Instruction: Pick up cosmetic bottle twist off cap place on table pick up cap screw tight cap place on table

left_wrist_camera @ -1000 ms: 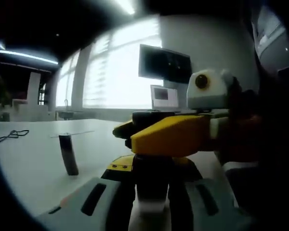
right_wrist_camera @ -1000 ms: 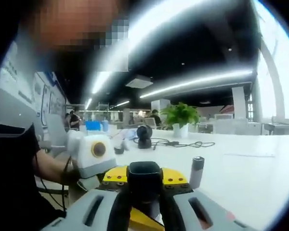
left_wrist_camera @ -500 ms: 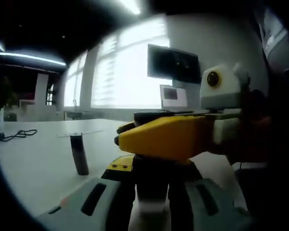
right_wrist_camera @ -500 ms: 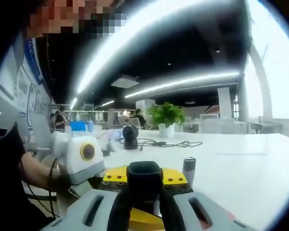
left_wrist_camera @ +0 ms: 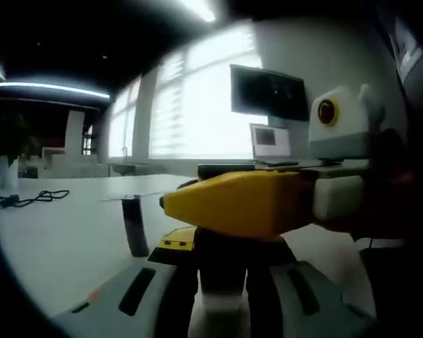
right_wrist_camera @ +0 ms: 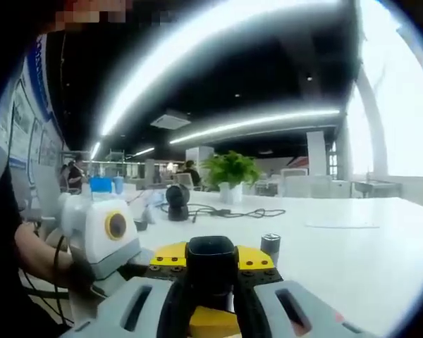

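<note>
White table (right_wrist_camera: 352,246) is carrying an upright dark cylinder (left_wrist_camera: 135,225), standing apart beyond both grippers. Left gripper (left_wrist_camera: 222,282) is clenching the bottle (left_wrist_camera: 222,313); right gripper (right_wrist_camera: 211,282) is gripping its black cap (right_wrist_camera: 211,264) end-on.

Our left gripper view sits low over the white table (left_wrist_camera: 63,239), facing the bright windows (left_wrist_camera: 197,105) and wall monitor (left_wrist_camera: 269,93). Our right gripper view, equally low, faces the potted green plant (right_wrist_camera: 230,170) and office depth. The views share the table and the upright dark cylindrical bottle (left_wrist_camera: 135,226) (right_wrist_camera: 270,248), and each shows the opposite gripper close.
</note>
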`<action>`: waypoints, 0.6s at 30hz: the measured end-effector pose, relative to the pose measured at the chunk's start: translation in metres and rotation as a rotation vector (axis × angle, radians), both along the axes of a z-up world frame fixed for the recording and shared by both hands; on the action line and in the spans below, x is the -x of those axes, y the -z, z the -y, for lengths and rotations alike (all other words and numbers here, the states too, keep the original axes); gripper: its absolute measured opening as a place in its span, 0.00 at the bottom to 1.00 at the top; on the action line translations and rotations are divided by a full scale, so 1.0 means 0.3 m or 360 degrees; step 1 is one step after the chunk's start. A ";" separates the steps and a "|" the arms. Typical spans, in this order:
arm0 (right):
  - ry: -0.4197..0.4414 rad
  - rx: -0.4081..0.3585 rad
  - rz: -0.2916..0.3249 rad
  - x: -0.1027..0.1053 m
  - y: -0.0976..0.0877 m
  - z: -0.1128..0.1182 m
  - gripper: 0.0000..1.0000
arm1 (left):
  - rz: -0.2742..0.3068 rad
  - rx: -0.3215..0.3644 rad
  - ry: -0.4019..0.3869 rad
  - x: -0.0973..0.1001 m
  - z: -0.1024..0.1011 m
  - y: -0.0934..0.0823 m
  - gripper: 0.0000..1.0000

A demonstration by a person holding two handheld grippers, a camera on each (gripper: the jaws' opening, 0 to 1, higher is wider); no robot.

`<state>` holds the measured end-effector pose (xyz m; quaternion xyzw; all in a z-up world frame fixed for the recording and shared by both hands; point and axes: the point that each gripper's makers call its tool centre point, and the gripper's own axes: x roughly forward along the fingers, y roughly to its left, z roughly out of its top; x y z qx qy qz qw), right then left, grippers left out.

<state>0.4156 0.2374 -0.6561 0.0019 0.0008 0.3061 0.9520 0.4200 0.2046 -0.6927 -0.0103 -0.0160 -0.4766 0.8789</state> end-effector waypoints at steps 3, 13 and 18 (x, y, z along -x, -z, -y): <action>0.0029 -0.0002 0.0002 -0.002 0.000 -0.001 0.15 | 0.0001 -0.0001 -0.0011 -0.005 -0.003 0.000 0.15; 0.0169 -0.0003 0.0034 -0.009 -0.001 -0.001 0.15 | 0.0025 -0.0032 -0.0078 -0.020 -0.008 0.001 0.16; 0.0214 0.0004 0.0037 -0.006 -0.003 0.001 0.15 | 0.0033 -0.0045 -0.0082 -0.023 -0.006 0.002 0.16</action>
